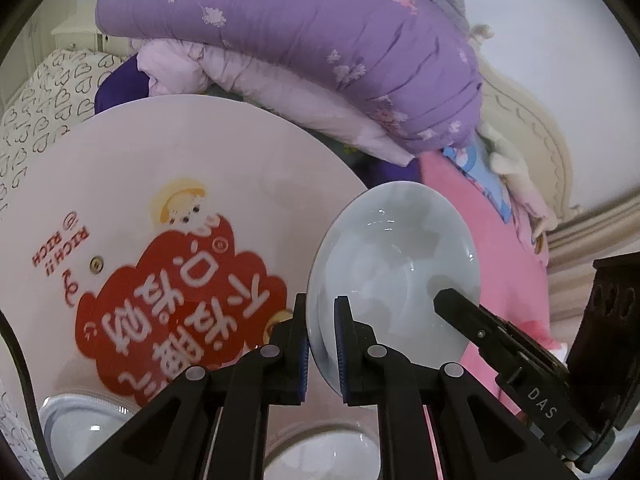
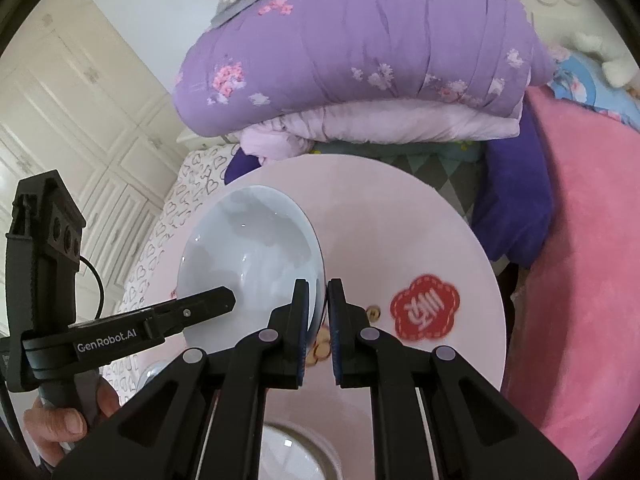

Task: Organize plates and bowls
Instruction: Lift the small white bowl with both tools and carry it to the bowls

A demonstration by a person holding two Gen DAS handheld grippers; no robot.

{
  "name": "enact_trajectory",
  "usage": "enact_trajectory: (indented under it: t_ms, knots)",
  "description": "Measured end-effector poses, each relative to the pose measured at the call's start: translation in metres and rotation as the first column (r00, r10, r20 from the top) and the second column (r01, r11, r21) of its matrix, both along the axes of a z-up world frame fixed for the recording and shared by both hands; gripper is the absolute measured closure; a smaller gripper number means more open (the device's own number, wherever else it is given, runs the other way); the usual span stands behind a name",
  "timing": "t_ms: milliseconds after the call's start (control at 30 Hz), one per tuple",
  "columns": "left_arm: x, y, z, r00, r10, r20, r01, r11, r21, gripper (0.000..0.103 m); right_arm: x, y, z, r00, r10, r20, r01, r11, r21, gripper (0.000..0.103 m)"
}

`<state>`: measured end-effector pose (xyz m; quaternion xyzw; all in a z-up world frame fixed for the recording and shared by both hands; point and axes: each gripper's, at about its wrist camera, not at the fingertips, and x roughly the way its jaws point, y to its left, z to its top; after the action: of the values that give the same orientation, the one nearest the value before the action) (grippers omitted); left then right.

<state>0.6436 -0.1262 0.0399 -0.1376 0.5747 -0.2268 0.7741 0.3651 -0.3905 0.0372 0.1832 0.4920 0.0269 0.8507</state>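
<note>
My left gripper (image 1: 321, 344) is clamped on the near rim of a pale blue plate (image 1: 400, 264), its blue pads pressed against both faces of the edge. My right gripper (image 2: 318, 334) pinches the same pale blue plate (image 2: 248, 256) at the opposite side of the rim, so both tools hold it between them, tilted up on its edge and lifted clear of the table. In the left wrist view the right gripper (image 1: 452, 300) reaches in from the right side, one black finger lying across the plate's face. In the right wrist view the left gripper (image 2: 224, 298) comes in from the left, and my hand (image 2: 60, 424) wraps its handle at the lower left.

Below the fingers, white bowls (image 1: 80, 428) sit on the round pink table (image 1: 160, 152), one more bowl (image 2: 292, 456) showing just under my right gripper. The tabletop carries a red cloud-shaped sticker (image 1: 176, 316) with white characters; a smaller red flower sticker (image 2: 424, 312) shows in the right view.

Beyond the table's far edge lies a folded purple floral quilt (image 1: 320, 40) on top of other bedding, with a pink blanket (image 2: 580, 260) to its right. Farther back stand white cabinet doors (image 2: 80, 120).
</note>
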Motion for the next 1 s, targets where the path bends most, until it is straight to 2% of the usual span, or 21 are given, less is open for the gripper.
enact_trajectory:
  t_ms: [133, 400, 800, 1000]
  knots:
    - [-0.03, 0.008, 0.01, 1.0, 0.0, 0.024, -0.001, 1.0, 0.015, 0.096, -0.02, 0.01, 0.001, 1.0, 0.007, 0.002, -0.007, 1.0, -0.009, 0.094]
    - [-0.067, 0.024, 0.021, 1.0, -0.024, 0.014, 0.024, 1.0, 0.013, 0.096, -0.051, 0.026, 0.007, 1.0, 0.028, 0.011, -0.028, 1.0, -0.011, 0.094]
    - [-0.102, 0.031, 0.011, 0.997, -0.054, -0.055, 0.056, 0.998, 0.035, 0.096, -0.095, 0.044, -0.009, 0.996, 0.074, -0.052, -0.074, 0.997, -0.01, 0.092]
    - [-0.118, 0.025, 0.01, 0.995, -0.083, -0.057, 0.086, 0.994, 0.059, 0.096, -0.111, 0.046, -0.011, 0.994, 0.086, -0.07, -0.087, 0.996, -0.018, 0.092]
